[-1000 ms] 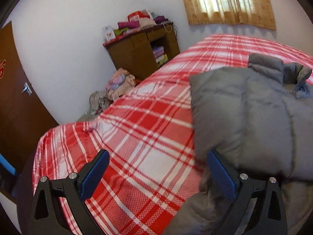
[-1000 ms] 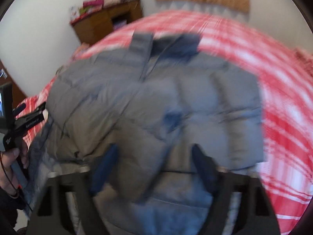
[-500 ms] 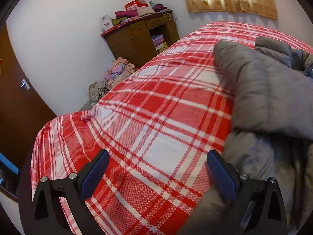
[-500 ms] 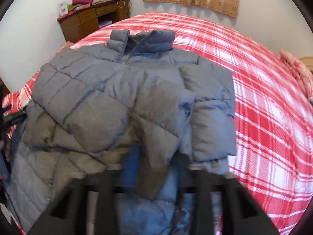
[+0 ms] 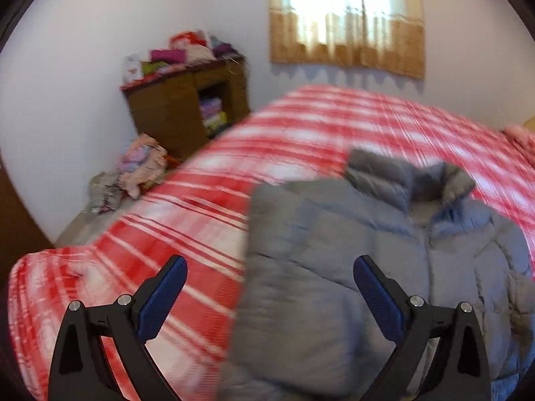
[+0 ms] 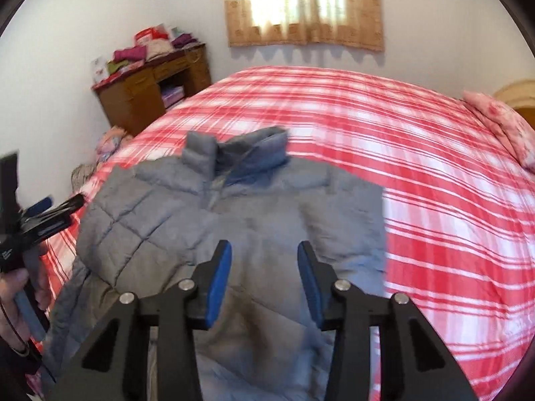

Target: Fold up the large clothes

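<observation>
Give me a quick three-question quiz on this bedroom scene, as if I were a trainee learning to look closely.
1. True or false: the grey puffer jacket lies on the red plaid bed cover.
2. Is anything held between the fingers of the left gripper? A) a sleeve B) nothing C) a pillow
3. What stands against the wall beyond the bed, with clothes piled on top?

Key
1. True; its collar points toward the curtained window.
2. B; the fingers stand wide apart above the bed and jacket. The right gripper is closing, also with nothing pinched.
3. A wooden desk.
</observation>
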The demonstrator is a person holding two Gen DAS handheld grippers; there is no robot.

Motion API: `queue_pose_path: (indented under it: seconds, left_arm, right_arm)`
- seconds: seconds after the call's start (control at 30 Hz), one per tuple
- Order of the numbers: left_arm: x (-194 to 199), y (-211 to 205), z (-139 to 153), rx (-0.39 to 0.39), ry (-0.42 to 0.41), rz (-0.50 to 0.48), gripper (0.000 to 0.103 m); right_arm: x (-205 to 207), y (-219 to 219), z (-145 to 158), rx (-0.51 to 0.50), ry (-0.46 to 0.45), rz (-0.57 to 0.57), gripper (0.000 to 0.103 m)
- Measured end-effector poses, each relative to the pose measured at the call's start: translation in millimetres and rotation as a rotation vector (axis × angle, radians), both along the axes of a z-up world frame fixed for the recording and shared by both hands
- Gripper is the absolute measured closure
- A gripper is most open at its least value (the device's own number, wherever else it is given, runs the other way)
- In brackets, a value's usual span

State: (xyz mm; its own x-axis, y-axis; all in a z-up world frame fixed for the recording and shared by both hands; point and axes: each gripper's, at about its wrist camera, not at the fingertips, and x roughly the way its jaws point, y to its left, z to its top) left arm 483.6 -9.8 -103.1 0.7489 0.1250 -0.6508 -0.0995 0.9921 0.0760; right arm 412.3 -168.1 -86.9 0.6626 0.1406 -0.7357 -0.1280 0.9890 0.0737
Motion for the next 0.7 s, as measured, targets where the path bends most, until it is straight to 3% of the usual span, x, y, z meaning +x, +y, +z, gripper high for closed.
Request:
queue_pose_path:
  seconds: [0.17,0.23,0.7]
  left_arm:
    - [15,-33,-58,0.081,0.082,-0.03,0.003]
    - [15,-34,-67,0.063,0.086,-0.045,0.003]
    - [22,-40,-81,0.105,0.13,-0.043,0.001]
  right_arm:
    - [17,8,-66,-0.029,0.072,0.002,0.061]
    - [14,6,-76,-0.03,0.055,0.013,0.061]
    - [11,-1,-90,-0.004,0.044,0.017,0.061]
